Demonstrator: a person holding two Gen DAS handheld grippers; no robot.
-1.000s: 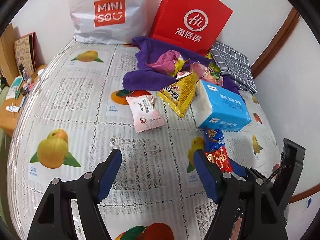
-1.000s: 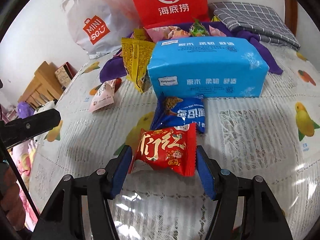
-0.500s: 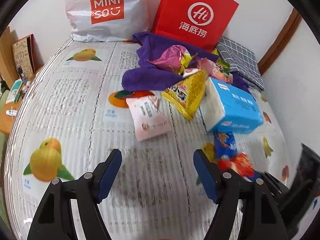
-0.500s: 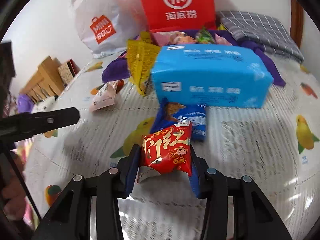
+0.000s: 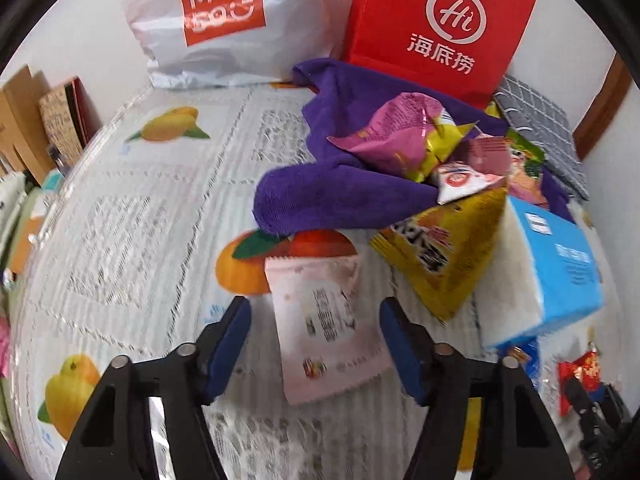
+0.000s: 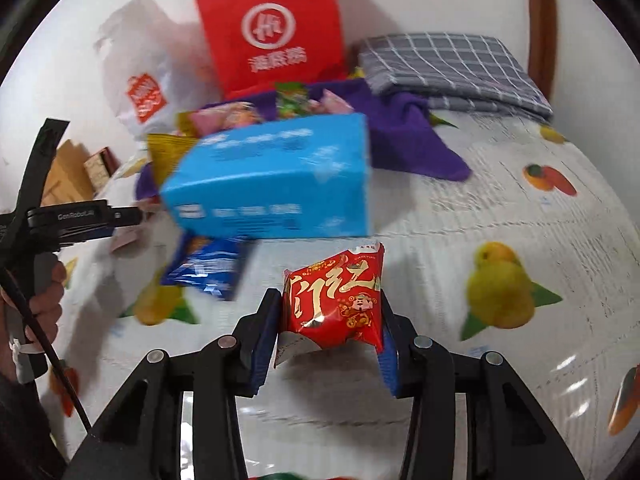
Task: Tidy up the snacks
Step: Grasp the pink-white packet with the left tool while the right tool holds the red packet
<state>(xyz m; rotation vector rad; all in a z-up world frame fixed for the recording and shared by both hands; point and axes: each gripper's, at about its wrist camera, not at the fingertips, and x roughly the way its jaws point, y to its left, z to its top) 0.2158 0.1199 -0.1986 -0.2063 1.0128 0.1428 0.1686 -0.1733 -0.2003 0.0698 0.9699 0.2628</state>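
My right gripper [image 6: 329, 316] is shut on a red snack packet [image 6: 334, 300] and holds it off the table. A blue snack packet [image 6: 208, 266] lies on the cloth to its left. My left gripper [image 5: 315, 332] is open, its fingers on either side of a pink-white snack packet [image 5: 326, 324] that lies flat on the table. A yellow snack bag [image 5: 444, 254] leans against a blue tissue pack [image 5: 560, 268]. More snacks, one in a purple wrapper [image 5: 396, 140], lie on a purple towel [image 5: 340, 192].
A red paper bag [image 5: 436, 28] and a white Miniso bag [image 5: 224, 20] stand against the back wall. A grey checked cloth [image 6: 448, 66] lies at the back right. The table has a fruit-print cover [image 5: 132, 220]. Boxes [image 5: 24, 120] sit off its left edge.
My right gripper closed on the red packet and lifted it to the right, away from the blue packet. My left gripper moved forward until its fingers straddle the pink-white packet.
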